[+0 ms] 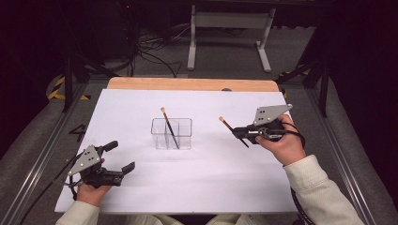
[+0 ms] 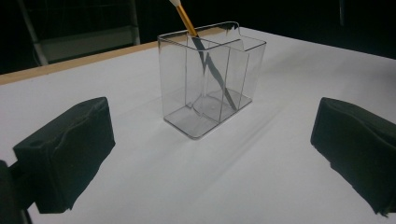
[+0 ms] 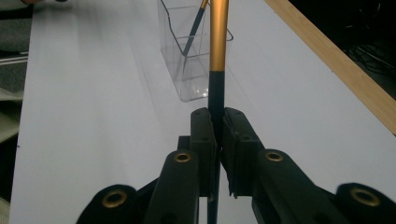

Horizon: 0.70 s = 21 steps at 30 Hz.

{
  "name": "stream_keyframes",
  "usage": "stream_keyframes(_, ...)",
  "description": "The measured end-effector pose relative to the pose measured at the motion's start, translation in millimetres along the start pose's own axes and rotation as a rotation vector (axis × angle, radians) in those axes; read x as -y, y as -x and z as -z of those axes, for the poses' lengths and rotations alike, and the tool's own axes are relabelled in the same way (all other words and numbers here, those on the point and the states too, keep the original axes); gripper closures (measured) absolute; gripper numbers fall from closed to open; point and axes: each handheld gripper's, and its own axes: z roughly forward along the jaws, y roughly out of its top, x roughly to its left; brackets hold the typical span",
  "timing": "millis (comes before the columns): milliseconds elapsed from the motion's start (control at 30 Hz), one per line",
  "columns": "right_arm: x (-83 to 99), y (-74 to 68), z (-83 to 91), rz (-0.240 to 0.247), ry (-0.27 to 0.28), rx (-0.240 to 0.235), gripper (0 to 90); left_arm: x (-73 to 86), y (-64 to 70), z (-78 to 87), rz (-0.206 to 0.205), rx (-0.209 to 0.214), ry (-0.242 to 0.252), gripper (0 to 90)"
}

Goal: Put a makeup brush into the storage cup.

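Held brush (image 3: 218, 51): centre of the right gripper view, upright in frame, gold above black (the high view alone shows its pale tip, right of centre).
Right gripper (image 1: 245, 133): jaws clamped on the brush.
Left gripper (image 1: 123, 157): lower left, jaws wide apart, empty.
Clear holder (image 1: 172, 133): centre, one brush inside.

Brush (image 3: 218, 51) gold-black; holder (image 1: 172, 133) clear; table (image 1: 141, 108) white.

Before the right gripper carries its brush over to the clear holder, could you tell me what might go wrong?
The right gripper pinches the held brush low on its dark end, so it might pivot or slip. The clear holder looks light and nothing steadies it, with the left gripper open and apart; a bump could tip it. The standing brush leans across one compartment and may obstruct.
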Motion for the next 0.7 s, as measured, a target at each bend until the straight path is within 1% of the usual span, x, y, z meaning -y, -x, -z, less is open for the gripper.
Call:
stream_keyframes(233,0.3,0.4,4.5,-0.02,0.077,0.012,83.7,-0.1,-0.1,0.1,-0.003,-0.003,0.002,0.2)
stream_keyframes(367,0.6,0.1,5.5,-0.027,0.112,0.014,83.7,-0.2,-0.1,0.2,-0.002,-0.003,0.002,0.2)
stream_keyframes(433,0.6,0.2,5.6,-0.029,0.119,0.015,83.7,-0.2,-0.2,0.2,-0.003,-0.003,0.002,0.2)
stream_keyframes(500,1.0,0.5,5.8,-0.037,0.149,0.007,83.6,-0.2,-0.1,0.3,-0.003,-0.003,0.002,0.2)
stream_keyframes(533,1.0,0.5,5.8,-0.037,0.149,0.007,83.6,-0.2,0.0,0.3,-0.003,-0.003,0.002,0.2)
stream_keyframes(633,1.2,0.4,6.5,-0.041,0.181,0.013,83.7,-0.2,-0.1,0.4,-0.002,-0.004,0.002,0.2)
stream_keyframes(700,1.3,0.0,7.6,-0.043,0.222,0.025,83.7,-0.2,-0.1,0.3,-0.002,-0.004,0.003,0.2)
